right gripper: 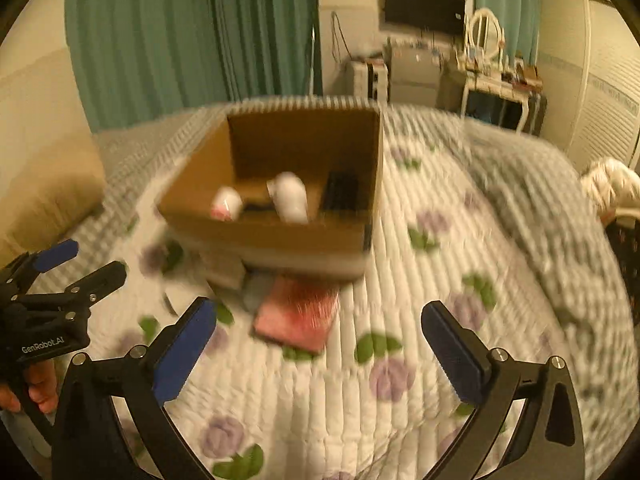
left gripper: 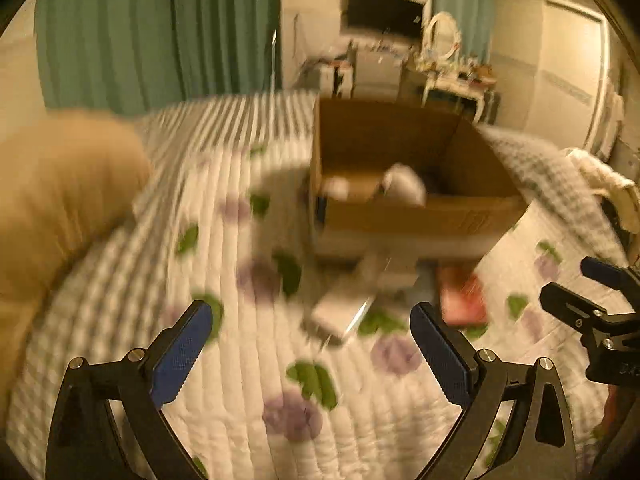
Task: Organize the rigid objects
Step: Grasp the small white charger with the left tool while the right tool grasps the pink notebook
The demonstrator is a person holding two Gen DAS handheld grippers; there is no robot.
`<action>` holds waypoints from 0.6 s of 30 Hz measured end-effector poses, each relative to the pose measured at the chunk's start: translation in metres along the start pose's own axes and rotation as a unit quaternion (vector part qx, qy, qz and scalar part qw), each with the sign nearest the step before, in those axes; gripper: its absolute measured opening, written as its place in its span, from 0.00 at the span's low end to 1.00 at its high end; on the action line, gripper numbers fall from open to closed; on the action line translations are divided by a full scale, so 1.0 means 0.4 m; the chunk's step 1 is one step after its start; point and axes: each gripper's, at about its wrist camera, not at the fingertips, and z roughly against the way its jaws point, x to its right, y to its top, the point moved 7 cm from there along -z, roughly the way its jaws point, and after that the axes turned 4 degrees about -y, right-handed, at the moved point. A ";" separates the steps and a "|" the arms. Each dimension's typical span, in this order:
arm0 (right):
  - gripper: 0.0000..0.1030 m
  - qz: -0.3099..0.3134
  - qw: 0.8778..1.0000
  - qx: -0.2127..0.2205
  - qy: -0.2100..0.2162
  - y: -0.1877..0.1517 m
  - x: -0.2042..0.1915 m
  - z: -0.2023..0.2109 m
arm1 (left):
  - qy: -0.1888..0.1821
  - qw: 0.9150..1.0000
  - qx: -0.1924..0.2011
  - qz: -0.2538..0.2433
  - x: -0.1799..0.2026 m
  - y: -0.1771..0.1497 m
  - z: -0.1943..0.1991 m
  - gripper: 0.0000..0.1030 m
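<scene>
Behind everything hang green curtains (right gripper: pixel 192 40) and a cluttered dressing table (right gripper: pixel 500 76), and we work on a bed whose quilt (right gripper: pixel 400 280) is white with purple flowers and green leaves. On that quilt sits an open cardboard box (right gripper: pixel 280 236), clearly our collecting place, since it already holds two white bottle-like things (right gripper: pixel 290 196) and a dark flat object (right gripper: pixel 340 192) against its right wall; blur keeps us from naming them better. Just in front of the box, touching or nearly touching its base, lie the pieces not yet sorted: a red flat packet (right gripper: pixel 298 316), and beside it a pale boxy object (left gripper: pixel 340 312) with something greyish between them. We judge they lie there because they are the remaining rigid items, gathered near the box so each needs only a short lift over the near wall. Our left gripper (left gripper: pixel 310 344) hangs above the quilt with its blue-padded fingers spread wide and nothing between them, lined up roughly toward the pale object. Our right gripper (right gripper: pixel 318 344) is likewise spread wide and empty, facing the red packet. Each tool shows at the edge of the other's view, so we hold them side by side and apart, probably so neither blocks the other's reach. A tan pillow (left gripper: pixel 60 200) lies off to the left, well apart from the work.
</scene>
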 end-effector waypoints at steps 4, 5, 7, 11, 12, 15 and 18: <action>1.00 0.019 0.999 -0.030 -0.004 -0.064 -0.019 -0.095 | 0.008 1.000 -0.018 0.005 -0.014 -0.059 -0.058 0.98; 1.00 0.022 0.999 -0.034 -0.002 -0.070 -0.021 -0.113 | 0.007 1.000 -0.020 0.006 -0.015 -0.065 -0.063 0.98; 1.00 0.028 0.999 -0.045 -0.003 -0.086 -0.034 -0.156 | 0.010 1.000 -0.022 0.008 -0.024 -0.073 -0.083 0.98; 1.00 0.045 0.997 -0.059 -0.016 -0.101 -0.052 -0.211 | 0.013 1.000 -0.023 0.007 -0.033 -0.076 -0.107 0.98; 1.00 0.055 0.996 -0.063 -0.017 -0.105 -0.061 -0.221 | 0.012 1.000 -0.024 0.006 -0.033 -0.075 -0.113 0.98; 0.99 0.082 0.993 -0.073 -0.029 -0.113 -0.081 -0.252 | 0.016 1.000 -0.025 -0.003 -0.029 -0.067 -0.126 0.98; 0.95 0.101 0.991 -0.073 -0.055 -0.110 -0.089 -0.280 | 0.017 0.999 -0.028 -0.010 -0.029 -0.063 -0.138 0.98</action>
